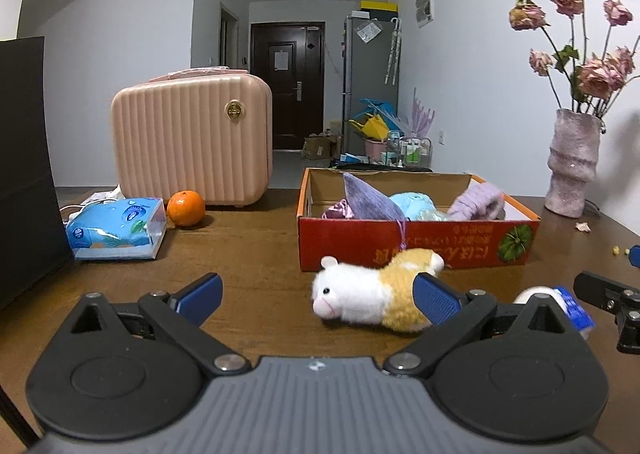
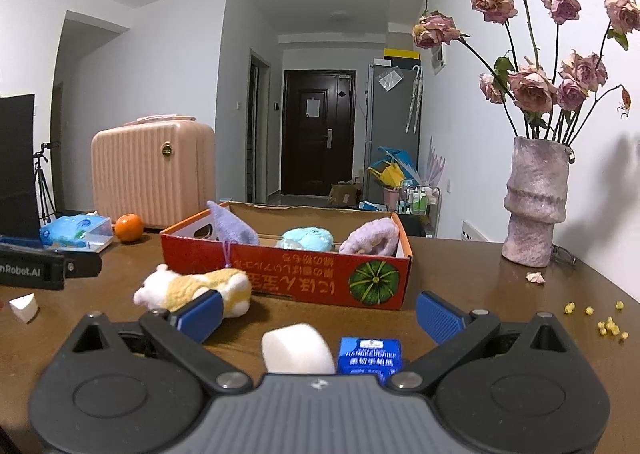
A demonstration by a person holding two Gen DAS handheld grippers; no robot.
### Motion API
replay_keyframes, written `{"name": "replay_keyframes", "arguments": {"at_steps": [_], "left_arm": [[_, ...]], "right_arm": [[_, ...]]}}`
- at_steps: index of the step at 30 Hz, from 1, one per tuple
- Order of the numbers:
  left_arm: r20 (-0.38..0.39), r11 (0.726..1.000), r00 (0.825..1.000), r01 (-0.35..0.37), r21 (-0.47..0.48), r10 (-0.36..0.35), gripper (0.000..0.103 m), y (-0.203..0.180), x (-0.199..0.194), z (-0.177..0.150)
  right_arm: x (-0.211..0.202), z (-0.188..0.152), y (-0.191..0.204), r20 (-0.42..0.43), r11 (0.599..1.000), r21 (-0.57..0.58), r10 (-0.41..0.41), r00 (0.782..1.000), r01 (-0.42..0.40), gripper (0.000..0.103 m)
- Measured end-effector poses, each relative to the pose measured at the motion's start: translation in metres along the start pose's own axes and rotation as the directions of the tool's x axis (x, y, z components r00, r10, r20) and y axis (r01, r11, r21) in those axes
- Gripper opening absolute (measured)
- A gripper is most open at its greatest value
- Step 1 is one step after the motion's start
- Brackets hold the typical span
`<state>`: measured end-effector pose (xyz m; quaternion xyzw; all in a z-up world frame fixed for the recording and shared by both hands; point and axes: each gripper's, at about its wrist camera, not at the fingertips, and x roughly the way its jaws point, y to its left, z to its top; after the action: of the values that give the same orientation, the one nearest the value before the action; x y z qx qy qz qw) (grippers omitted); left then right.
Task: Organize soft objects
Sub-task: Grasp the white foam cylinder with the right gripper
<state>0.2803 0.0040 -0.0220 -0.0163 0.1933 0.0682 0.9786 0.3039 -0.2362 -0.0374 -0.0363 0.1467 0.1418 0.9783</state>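
A white and yellow plush hamster (image 1: 372, 290) (image 2: 196, 288) lies on the brown table in front of a red cardboard box (image 1: 416, 242) (image 2: 304, 274). The box holds a purple cloth (image 1: 370, 198) (image 2: 234, 226), a light blue plush (image 1: 414, 204) (image 2: 308, 238) and a lilac knit item (image 1: 478, 200) (image 2: 372, 238). My left gripper (image 1: 318, 294) is open, its right finger beside the hamster's rear. My right gripper (image 2: 318, 312) is open above a white sponge (image 2: 298, 348) and a blue tissue packet (image 2: 370, 356).
A pink suitcase (image 1: 192, 142), an orange (image 1: 186, 208) and a blue tissue pack (image 1: 116, 228) stand at the left. A vase of dried roses (image 2: 534, 202) stands at the right, with yellow crumbs (image 2: 608, 324) near it. A small white wedge (image 2: 25, 307) lies at the left.
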Motion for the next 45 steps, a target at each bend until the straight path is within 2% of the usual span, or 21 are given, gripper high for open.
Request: {"name": "replay_keyframes", "arguments": {"at_steps": [15,23,30,35,39,42,45], "left_arm": [[-0.012,0.998,0.998,0.054,0.02,-0.054,0.103,-0.001,-0.035,-0.02],[-0.03,0.998,0.998,0.063,0.013,-0.063,0.103,0.0,-0.031,-0.019],[-0.041,0.998,0.997,0.066,0.0,-0.066,0.103,0.003,-0.029,-0.019],[-0.048,0.998,0.997,0.06,-0.009,-0.06,0.103,0.005,-0.028,-0.018],[-0.053,0.998,0.997,0.061,-0.01,-0.061,0.103,0.006,-0.027,-0.018],[-0.059,0.998,0.996,0.06,-0.007,-0.061,0.103,0.005,-0.025,-0.019],[-0.069,0.998,0.996,0.057,-0.005,-0.057,0.103,0.005,-0.023,-0.02]], "right_arm": [[-0.024,-0.019,0.016,-0.022,1.0,-0.021,0.0,1.0,-0.001,0.103],[-0.014,-0.021,0.016,-0.059,1.0,-0.018,0.005,0.998,-0.006,0.103],[0.015,-0.022,0.018,-0.126,0.999,-0.043,0.015,0.992,-0.02,0.1],[0.044,-0.023,0.018,-0.182,0.999,-0.049,0.013,0.983,-0.022,0.087],[0.061,-0.022,0.017,-0.202,0.998,-0.056,0.007,0.979,-0.018,0.083],[0.07,-0.022,0.017,-0.217,0.998,-0.056,0.015,0.976,-0.028,0.076],[0.076,-0.022,0.018,-0.236,0.998,-0.051,0.03,0.971,-0.043,0.061]]}}
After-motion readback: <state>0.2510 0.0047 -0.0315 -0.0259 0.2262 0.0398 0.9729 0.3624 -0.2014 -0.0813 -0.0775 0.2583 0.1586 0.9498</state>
